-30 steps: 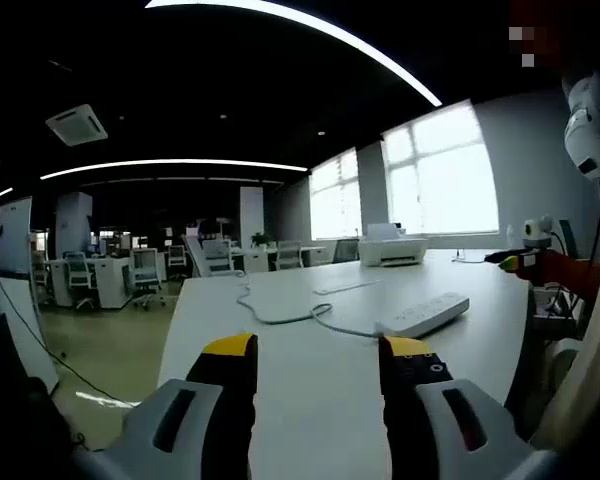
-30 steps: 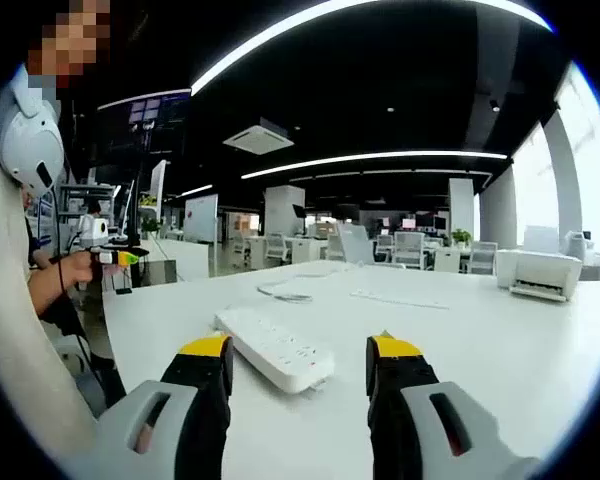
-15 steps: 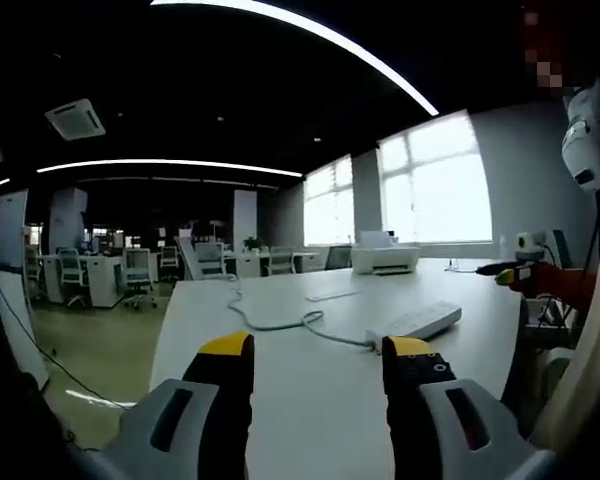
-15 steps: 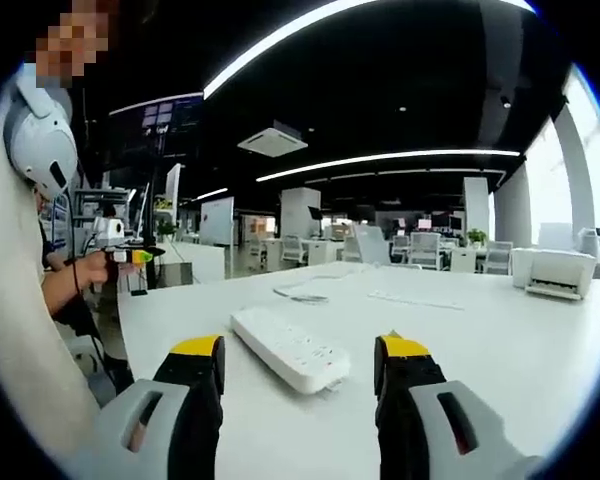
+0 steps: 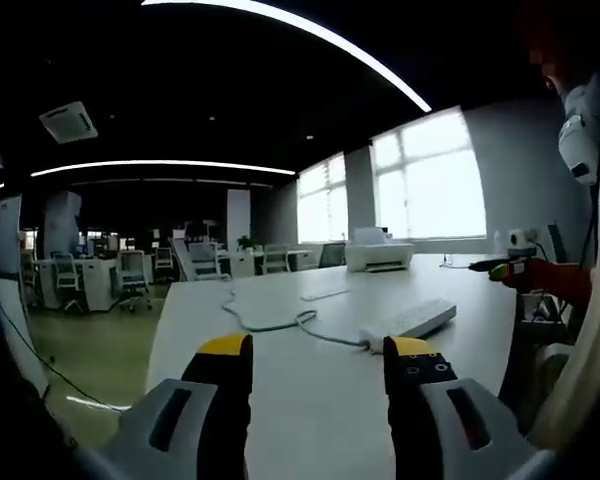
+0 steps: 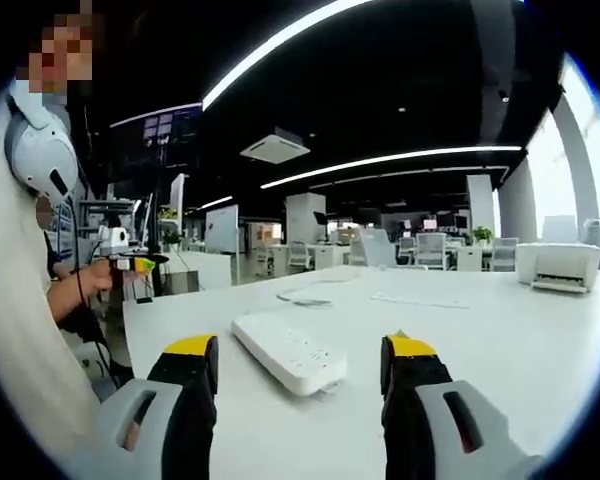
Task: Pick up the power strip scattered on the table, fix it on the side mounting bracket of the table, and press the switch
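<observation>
On table [image 6: 540, 330] — power strip [image 6: 286, 349] lengthwise away.

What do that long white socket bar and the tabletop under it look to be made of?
The power strip looks like moulded white plastic: smooth, rounded edges, slight sheen. The table looks like a smooth matte white laminate or painted board; I cannot tell which, since no edge or grain shows.

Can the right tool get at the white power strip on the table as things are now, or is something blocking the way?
Probably yes. The right tool is open, and the power strip lies flat on the white table just ahead of its jaws, with bare tabletop between them. Its cord trails off behind it.
</observation>
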Demonstrator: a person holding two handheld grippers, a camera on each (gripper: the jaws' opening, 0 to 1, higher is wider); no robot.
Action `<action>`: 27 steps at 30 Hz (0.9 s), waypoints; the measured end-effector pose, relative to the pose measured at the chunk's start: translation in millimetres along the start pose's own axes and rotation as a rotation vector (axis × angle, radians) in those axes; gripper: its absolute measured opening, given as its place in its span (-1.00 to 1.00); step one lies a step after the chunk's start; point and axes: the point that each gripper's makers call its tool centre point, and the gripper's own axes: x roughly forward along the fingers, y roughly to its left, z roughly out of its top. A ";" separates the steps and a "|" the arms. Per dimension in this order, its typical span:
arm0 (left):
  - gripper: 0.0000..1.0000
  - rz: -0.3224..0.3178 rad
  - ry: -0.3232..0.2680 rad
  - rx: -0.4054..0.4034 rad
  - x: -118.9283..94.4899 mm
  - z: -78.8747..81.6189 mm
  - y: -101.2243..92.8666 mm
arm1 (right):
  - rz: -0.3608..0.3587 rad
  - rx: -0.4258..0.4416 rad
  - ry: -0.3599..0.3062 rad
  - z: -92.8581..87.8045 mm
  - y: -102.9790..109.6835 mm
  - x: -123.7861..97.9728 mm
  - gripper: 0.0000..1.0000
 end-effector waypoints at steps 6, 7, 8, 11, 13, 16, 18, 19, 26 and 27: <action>0.15 -0.012 0.001 -0.003 0.4 0.9 -2.2 | 0.022 0.015 -0.033 3.3 -3.8 -1.9 0.29; 0.15 -0.011 0.002 -0.003 0.1 1.2 -2.5 | 0.027 0.015 -0.039 4.4 -3.9 -1.9 0.31; 0.15 -0.010 0.002 -0.002 0.0 1.5 -3.0 | 0.031 0.014 -0.042 5.3 -4.2 -1.7 0.32; 0.15 -0.011 0.002 -0.002 -0.8 2.3 -4.2 | 0.050 0.005 -0.033 4.6 -6.1 0.2 0.35; 0.15 -0.011 0.002 -0.001 -1.2 2.7 -4.9 | 0.060 0.000 -0.026 3.9 -7.3 1.3 0.38; 0.15 -0.008 0.002 -0.001 -1.8 3.1 -6.6 | 0.080 -0.007 -0.019 2.6 -8.9 2.7 0.40; 0.15 -0.009 0.000 -0.003 -3.9 3.3 -9.0 | 0.092 0.013 -0.031 4.1 -9.3 3.8 0.40; 0.15 -0.009 -0.001 -0.004 -4.8 3.2 -9.5 | 0.100 0.018 -0.037 4.7 -8.5 4.3 0.40; 0.15 0.016 -0.005 -0.018 -11.2 3.7 -3.0 | 0.120 0.020 -0.005 -0.5 -13.1 9.3 0.41; 0.15 0.018 -0.010 -0.020 -11.6 5.0 -2.8 | 0.124 0.014 0.001 -1.3 -14.0 10.5 0.41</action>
